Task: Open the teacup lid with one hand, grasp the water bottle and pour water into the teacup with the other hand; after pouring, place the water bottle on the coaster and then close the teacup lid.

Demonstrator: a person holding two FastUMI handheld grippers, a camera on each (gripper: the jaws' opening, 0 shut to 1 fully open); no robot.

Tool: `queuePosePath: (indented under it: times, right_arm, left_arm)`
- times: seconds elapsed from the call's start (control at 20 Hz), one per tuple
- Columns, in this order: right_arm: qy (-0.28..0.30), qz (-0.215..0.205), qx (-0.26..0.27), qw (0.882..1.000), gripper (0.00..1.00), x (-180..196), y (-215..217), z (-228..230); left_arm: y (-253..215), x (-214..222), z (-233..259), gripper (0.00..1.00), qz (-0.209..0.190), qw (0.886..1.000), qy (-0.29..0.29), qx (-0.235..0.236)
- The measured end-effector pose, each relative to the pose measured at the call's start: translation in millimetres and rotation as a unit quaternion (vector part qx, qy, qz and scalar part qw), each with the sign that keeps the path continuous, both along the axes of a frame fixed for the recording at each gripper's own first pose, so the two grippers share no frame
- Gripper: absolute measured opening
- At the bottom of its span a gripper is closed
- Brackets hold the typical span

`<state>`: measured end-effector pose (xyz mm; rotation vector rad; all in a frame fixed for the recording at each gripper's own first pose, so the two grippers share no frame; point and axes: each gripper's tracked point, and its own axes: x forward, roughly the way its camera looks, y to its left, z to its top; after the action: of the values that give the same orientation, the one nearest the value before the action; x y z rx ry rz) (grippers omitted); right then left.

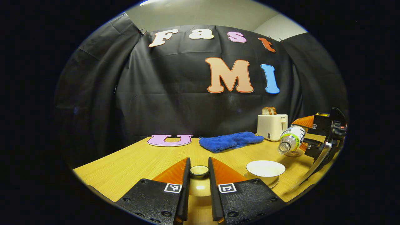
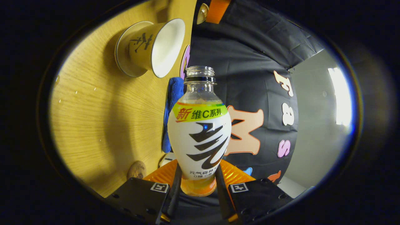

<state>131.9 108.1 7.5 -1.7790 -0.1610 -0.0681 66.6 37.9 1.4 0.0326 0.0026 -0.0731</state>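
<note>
**Two grippers, one lid lifted, one bottle tipped**

Left gripper [image 1: 199,175]: fingers are clamped on the knob of the teacup lid [image 1: 199,171], which is held above the table [image 1: 125,165].

Right gripper [image 2: 196,184]: fingers are pressed on the base of the water bottle [image 2: 200,131], which is tilted, uncapped mouth toward the teacup [image 1: 265,170].

Teacup: uncovered, set on a saucer.

Coaster [image 2: 136,170]: laid on the table near the right gripper.

Blue cloth [image 1: 229,141] and toaster [image 1: 272,126]: placed at the table's far edge.
</note>
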Motion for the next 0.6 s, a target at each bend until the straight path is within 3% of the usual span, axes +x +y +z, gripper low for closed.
queuePosePath:
  times: [0.6]
  right_arm:
    - [-0.070, 0.019, -0.053, 0.996, 0.55, -4.2, 7.6, 27.6]
  left_arm:
    - [-0.2, -0.2, -0.3, 0.28, 0.000, 1.000, 0.000, 0.000]
